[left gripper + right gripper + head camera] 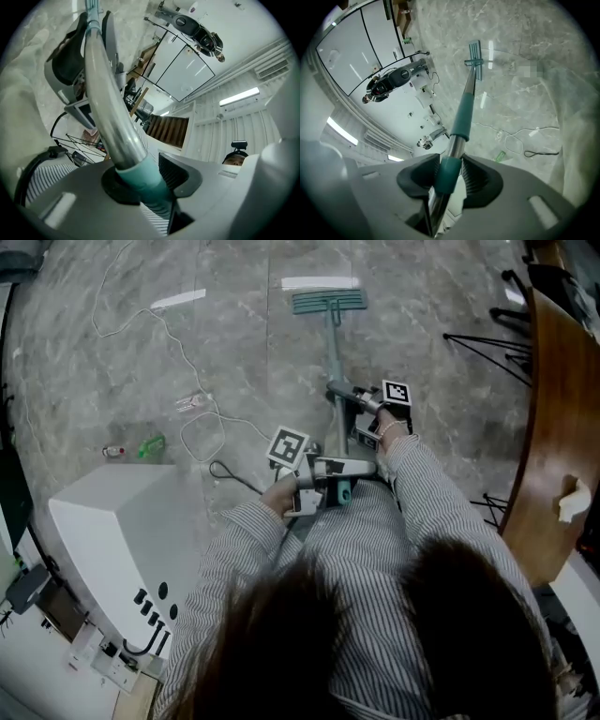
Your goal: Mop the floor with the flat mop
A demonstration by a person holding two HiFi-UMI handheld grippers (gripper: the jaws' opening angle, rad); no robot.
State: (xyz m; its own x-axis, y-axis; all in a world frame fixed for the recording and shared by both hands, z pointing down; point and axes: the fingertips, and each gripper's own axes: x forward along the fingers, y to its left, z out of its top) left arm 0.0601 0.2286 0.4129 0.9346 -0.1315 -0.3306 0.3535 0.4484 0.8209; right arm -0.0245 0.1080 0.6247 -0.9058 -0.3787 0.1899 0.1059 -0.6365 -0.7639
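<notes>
Flat mop (328, 302), upper centre of the floor (234, 343)
Left tongs (147, 180) pinch the handle's (332, 352) teal end, right tongs (449, 177) its teal sleeve — a stiff, likely light pole, best held on those sleeves.

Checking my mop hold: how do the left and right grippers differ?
The left gripper straddles the mop handle at its teal top end; the right gripper clamps a teal collar lower down. The left one looks up at walls, the right one down toward the mop head. Both have the handle between their jaws.
</notes>
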